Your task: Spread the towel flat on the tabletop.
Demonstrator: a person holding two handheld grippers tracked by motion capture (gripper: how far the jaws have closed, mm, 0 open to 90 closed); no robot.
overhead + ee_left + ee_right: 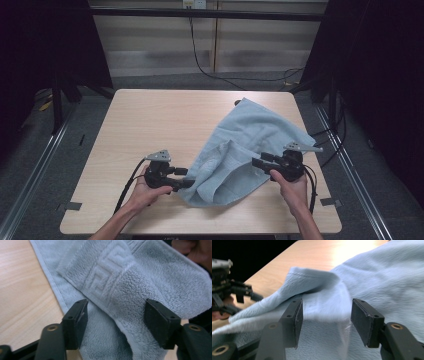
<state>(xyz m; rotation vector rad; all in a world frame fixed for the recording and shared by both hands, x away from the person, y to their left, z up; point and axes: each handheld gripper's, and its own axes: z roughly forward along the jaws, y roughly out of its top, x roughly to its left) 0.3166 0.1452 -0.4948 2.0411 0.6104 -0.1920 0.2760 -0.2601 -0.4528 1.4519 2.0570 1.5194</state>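
The job looks like folding or straightening the towel [250,150], and by the look of it it's barely begun: the cloth lies rumpled on the desk [150,120], w/ no neat fold made yet, so nearly all the work seems left. In the high view the towel sits right of centre, running from the upper right of the desk down toward the lower middle, one edge turned over on itself near the bottom. The left gripper [184,177] is at the towel's lower-left edge, low in the frame; the right gripper [257,162] is at its right side, pointing in. In the left gripper view the jaws stand apart, straddling a folded-over bit of towel w/o pinching it. In the right gripper view the jaws are likewise apart, w/ cloth between and beyond them, nothing clamped. The towel is pale blue-grey terry, thick and fuzzy, w/ a flat hem strip along the edge and a raised key-pattern band [110,270] woven in near the end. Next step, probably: grab corners.
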